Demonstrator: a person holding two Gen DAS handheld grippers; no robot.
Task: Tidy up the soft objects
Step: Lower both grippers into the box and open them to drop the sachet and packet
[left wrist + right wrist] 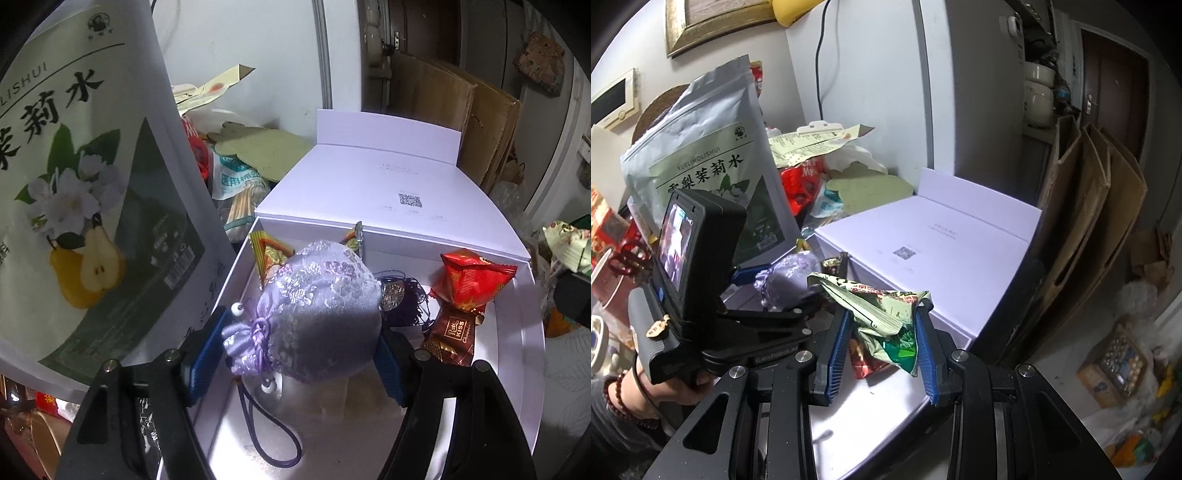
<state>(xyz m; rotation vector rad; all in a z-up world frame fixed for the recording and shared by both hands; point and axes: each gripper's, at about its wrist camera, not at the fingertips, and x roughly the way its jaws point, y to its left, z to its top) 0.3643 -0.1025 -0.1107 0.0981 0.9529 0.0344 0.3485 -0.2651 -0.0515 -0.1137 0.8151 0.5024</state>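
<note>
A lilac brocade drawstring pouch hangs just above the floor of an open white box. My left gripper is shut on it, one blue pad at the tied neck and the other on the body. Its cord loop trails onto the box floor. In the box lie a red candy packet, a brown chocolate packet, an orange wrapper and a dark purple tassel charm. My right gripper is shut on a crumpled green snack packet over the box's right side, beside the pouch.
A tall tea bag with a pear print stands close against the box's left wall. The box lid lies open behind. Bags and paper are piled at the back left. Cardboard sheets lean at the right. A hand holds the left tool.
</note>
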